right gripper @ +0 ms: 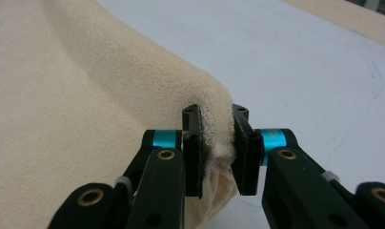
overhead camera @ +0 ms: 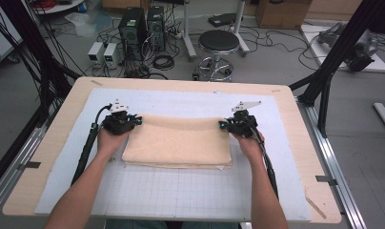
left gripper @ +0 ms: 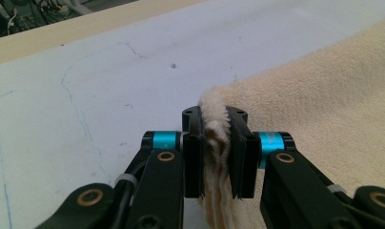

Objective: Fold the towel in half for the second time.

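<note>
Low over the mat, left gripper point(overhead camera: 133, 120) and right gripper point(overhead camera: 225, 125) each clamped on towel point(overhead camera: 178, 140) corners

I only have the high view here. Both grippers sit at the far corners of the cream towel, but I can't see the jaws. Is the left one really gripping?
Observer: Yes. In the left gripper view the left gripper has its jaws pinched on a bunched edge of the cream towel, several layers showing between them.
Operator: And the right one?
Observer: The right gripper is clamped too, on a folded-over corner that bulges above the jaws.
Operator: Is the towel sagging near that grip?
Observer: The right gripper view shows it running away from the jaws as a rounded ridge above the white mat.
</note>
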A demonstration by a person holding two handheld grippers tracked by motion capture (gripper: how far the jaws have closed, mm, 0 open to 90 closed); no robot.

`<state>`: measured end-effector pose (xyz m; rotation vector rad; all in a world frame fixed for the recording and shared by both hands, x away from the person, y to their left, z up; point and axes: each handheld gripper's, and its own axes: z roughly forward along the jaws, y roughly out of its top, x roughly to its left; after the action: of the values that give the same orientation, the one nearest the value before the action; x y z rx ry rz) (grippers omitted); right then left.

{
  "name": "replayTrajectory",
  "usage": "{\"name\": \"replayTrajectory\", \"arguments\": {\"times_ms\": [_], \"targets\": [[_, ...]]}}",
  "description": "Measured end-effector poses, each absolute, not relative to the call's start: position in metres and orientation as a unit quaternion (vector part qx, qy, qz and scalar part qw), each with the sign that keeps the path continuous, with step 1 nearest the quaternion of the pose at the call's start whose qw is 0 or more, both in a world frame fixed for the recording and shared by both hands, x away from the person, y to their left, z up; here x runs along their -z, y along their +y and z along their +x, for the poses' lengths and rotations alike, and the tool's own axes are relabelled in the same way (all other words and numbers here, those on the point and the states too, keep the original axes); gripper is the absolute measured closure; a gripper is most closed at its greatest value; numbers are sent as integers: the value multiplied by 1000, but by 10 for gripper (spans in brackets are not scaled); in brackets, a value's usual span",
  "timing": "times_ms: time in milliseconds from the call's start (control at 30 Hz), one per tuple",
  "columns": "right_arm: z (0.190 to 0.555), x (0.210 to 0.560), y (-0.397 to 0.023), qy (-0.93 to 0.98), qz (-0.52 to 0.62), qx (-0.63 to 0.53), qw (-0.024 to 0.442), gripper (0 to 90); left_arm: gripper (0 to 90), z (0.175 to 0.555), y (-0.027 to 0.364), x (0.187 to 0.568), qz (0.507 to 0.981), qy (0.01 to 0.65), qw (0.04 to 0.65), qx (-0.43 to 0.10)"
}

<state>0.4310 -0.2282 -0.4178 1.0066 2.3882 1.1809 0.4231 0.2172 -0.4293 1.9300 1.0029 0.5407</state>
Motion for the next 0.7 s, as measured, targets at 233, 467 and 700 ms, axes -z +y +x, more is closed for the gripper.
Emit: {"name": "replayTrajectory", "arguments": {"times_ms": [233, 467, 700], "targets": [[434, 426, -228, 823, 364, -411, 144, 719, 713, 423, 220, 430, 775, 405, 435, -213], [430, 420, -233, 811, 376, -421, 154, 580, 575, 419, 224, 424, 780, 408, 429, -205], [426, 416, -236, 804, 387, -427, 145, 466, 531, 413, 232, 413, 770, 402, 454, -198]]}}
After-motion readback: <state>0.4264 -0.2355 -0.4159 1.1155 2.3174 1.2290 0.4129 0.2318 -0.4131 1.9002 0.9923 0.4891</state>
